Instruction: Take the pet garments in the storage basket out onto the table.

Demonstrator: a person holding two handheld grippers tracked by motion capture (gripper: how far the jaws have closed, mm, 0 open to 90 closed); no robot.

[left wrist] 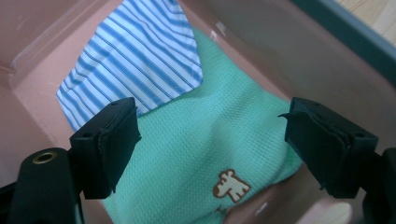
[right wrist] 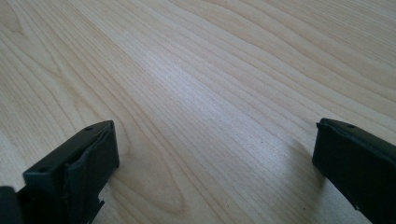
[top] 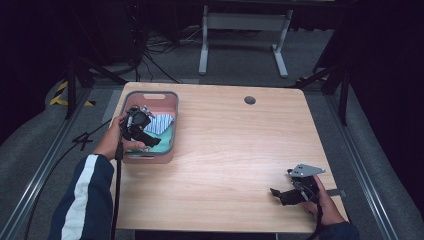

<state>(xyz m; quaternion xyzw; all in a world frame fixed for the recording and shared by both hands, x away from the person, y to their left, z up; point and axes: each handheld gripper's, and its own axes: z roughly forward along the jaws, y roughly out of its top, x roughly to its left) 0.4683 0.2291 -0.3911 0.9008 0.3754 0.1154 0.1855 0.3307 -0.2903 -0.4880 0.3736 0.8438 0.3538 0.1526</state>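
Black jaws of our left gripper (left wrist: pixel 210 154) stand released just above the green waffle cloth (left wrist: pixel 210 135), which lies in the pink basket (top: pixel 172 100) at the upper left of the high view, partly under a striped cloth (left wrist: pixel 135 60). We judge it soft, light and limp; we would pinch a raised fold. Our right gripper (top: pixel 276 192) rests released on the surface (top: pixel 240 145).

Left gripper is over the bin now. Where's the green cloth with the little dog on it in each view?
High view: green cloth at the near right end of the pink bin, beside the left gripper.
Left gripper view: centre and lower middle, between the open jaws.
Right gripper view: bare table, no cloth.
Shared landmark: striped cloth overlapping its far edge.
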